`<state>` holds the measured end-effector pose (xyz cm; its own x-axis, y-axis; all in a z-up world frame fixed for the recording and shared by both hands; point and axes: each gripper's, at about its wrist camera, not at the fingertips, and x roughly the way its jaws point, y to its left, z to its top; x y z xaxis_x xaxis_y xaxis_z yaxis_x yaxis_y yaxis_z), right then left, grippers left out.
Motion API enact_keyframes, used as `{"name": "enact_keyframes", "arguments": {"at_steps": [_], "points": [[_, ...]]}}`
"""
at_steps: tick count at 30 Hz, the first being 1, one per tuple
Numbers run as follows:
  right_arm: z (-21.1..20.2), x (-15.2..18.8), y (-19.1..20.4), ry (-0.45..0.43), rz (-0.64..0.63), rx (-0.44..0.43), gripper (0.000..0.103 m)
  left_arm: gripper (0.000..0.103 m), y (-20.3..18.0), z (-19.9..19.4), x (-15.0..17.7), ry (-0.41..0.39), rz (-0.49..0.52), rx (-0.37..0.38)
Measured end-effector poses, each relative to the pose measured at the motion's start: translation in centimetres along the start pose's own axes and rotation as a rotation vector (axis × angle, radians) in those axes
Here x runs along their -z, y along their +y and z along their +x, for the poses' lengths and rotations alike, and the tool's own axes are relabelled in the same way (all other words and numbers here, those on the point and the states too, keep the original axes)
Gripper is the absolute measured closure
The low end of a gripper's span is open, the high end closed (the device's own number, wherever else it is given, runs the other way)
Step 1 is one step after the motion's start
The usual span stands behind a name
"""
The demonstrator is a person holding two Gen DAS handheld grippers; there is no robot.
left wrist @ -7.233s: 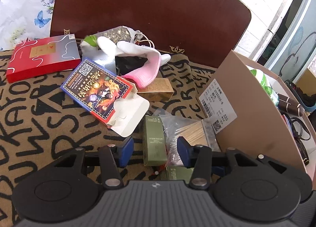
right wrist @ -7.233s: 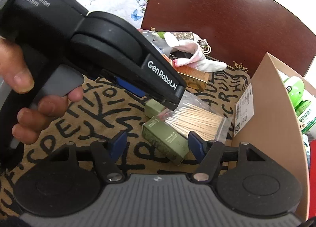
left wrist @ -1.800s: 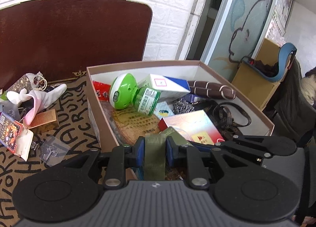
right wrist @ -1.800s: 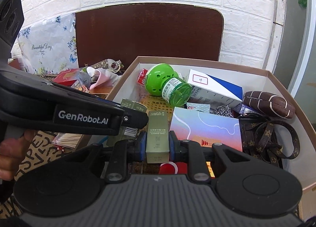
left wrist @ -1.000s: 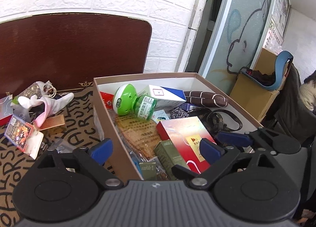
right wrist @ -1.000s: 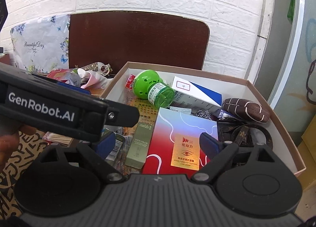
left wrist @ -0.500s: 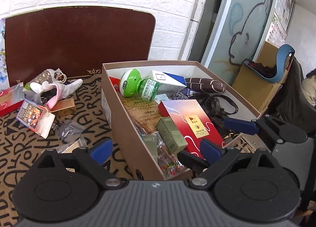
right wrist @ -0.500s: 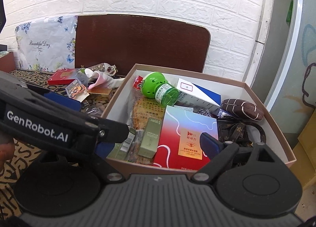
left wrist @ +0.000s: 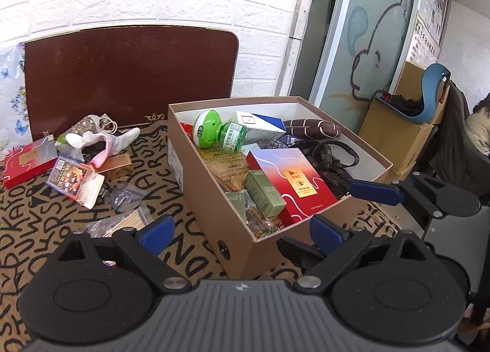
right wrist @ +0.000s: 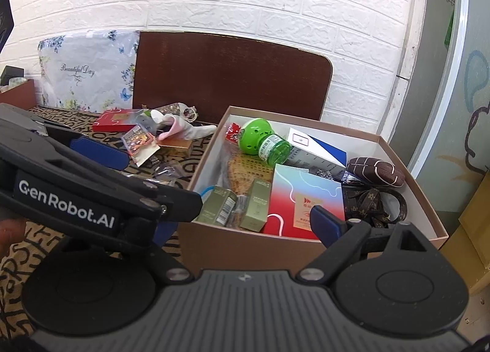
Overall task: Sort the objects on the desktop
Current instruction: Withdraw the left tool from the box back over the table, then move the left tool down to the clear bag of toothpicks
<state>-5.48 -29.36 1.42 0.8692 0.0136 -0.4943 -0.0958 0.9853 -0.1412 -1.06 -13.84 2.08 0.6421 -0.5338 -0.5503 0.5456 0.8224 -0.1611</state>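
Note:
The cardboard box stands on the patterned cloth, holding a green bottle, a red-and-blue flat box and two small olive-green boxes. My left gripper hovers open and empty before the box's near corner. My right gripper is open and empty in front of the box's near wall; its left fingertip is hidden behind the left gripper's body. On the cloth to the left lie a toothpick bag, a card box, a gold box and a white-and-pink glove.
A red flat box lies at the cloth's far left. A dark brown board leans on the brick wall, beside a floral bag. Cardboard cartons and a seated person are to the right of the table.
Both grippers have drawn back from the box, so more of the cloth and the box's near wall shows. Their jaws stayed wide; the green boxes lie where they were.

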Motion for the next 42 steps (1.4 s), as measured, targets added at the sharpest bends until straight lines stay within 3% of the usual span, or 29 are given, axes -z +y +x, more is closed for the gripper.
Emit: {"name": "enact_keyframes", "arguments": {"at_steps": [14, 21, 27, 36, 39, 42], "points": [[-0.2, -0.3, 5.8, 0.012, -0.085, -0.107, 0.012, 0.005, 4.6, -4.0, 3.0, -0.009, -0.049, -0.060], [1.1, -0.6, 9.4, 0.026, -0.149, -0.185, 0.012, 0.005, 8.7, -4.4, 4.2, 0.004, -0.130, -0.119], [3.2, -0.5, 12.1, 0.063, -0.193, -0.239, 0.012, 0.006, 11.8, -3.4, 4.7, 0.021, -0.200, -0.141], [7.7, 0.2, 14.5, 0.118, -0.198, -0.233, 0.012, 0.009, 14.7, 0.2, 4.9, 0.080, -0.234, -0.142], [9.1, 0.4, 14.9, 0.126, -0.196, -0.230, 0.012, 0.014, 15.7, 1.3, 4.6, 0.088, -0.238, -0.134], [10.6, 0.4, 15.1, 0.141, -0.181, -0.226, 0.012, 0.026, 16.8, 2.6, 4.2, 0.103, -0.256, -0.125]]}}
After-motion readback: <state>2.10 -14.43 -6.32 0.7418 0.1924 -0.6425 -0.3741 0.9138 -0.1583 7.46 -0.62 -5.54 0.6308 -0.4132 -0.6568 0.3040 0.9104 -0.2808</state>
